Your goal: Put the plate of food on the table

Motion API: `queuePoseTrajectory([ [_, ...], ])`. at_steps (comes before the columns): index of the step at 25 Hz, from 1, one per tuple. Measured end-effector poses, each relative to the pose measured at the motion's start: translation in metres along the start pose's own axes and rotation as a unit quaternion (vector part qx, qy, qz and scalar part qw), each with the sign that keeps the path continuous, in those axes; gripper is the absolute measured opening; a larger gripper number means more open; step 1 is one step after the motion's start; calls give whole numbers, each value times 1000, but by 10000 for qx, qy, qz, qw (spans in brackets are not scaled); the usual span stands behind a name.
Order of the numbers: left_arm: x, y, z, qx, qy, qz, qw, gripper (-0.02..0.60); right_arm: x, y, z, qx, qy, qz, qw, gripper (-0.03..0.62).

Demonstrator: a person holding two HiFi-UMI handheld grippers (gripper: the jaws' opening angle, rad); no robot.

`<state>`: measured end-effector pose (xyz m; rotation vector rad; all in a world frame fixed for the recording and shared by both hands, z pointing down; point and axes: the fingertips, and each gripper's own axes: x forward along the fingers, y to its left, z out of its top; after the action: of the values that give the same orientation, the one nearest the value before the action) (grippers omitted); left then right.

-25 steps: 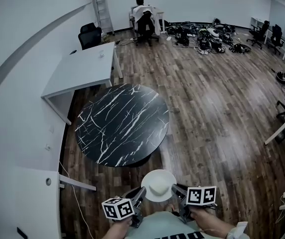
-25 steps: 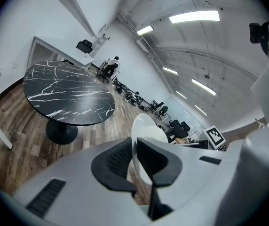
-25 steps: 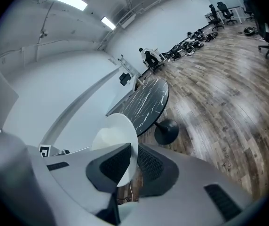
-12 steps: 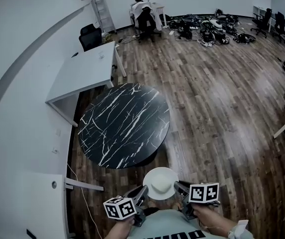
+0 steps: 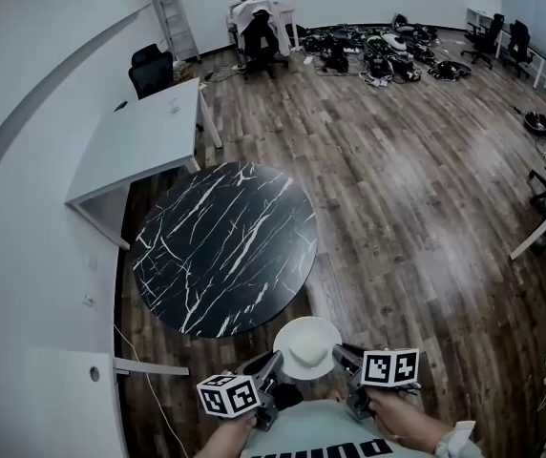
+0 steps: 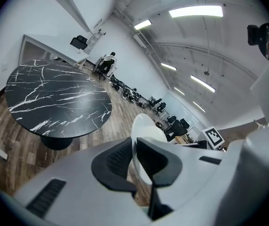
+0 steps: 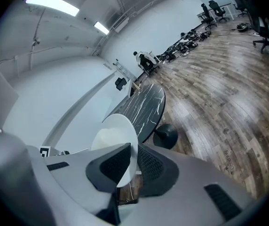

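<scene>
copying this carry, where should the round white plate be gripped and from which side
By its thin rim at two opposite edges, coming in level from left and right. The round white plate is flat with a pale mound of food in its middle, so only the rim is free. The left gripper and right gripper pinch it just so.

The left claw (image 5: 273, 362) and the right claw (image 5: 337, 355) have light grey shells with black ribbed pads (image 6: 118, 157). Each one carries a white cube (image 5: 227, 396) with black square markers. The person wears a pale shirt (image 5: 311, 432) (dark letters on the front) and a white cuff (image 5: 456, 441).
</scene>
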<state>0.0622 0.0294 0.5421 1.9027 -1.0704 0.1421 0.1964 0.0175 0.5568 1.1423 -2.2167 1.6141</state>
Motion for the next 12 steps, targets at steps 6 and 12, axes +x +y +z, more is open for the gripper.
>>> queuePoseTrajectory([
  [6, 4, 26, 43, 52, -12, -217, 9997, 35, 34, 19, 23, -2, -125, -188, 9997, 51],
  [12, 0, 64, 75, -40, -26, -371, 9993, 35, 74, 45, 41, -119, -186, -354, 9991, 51],
])
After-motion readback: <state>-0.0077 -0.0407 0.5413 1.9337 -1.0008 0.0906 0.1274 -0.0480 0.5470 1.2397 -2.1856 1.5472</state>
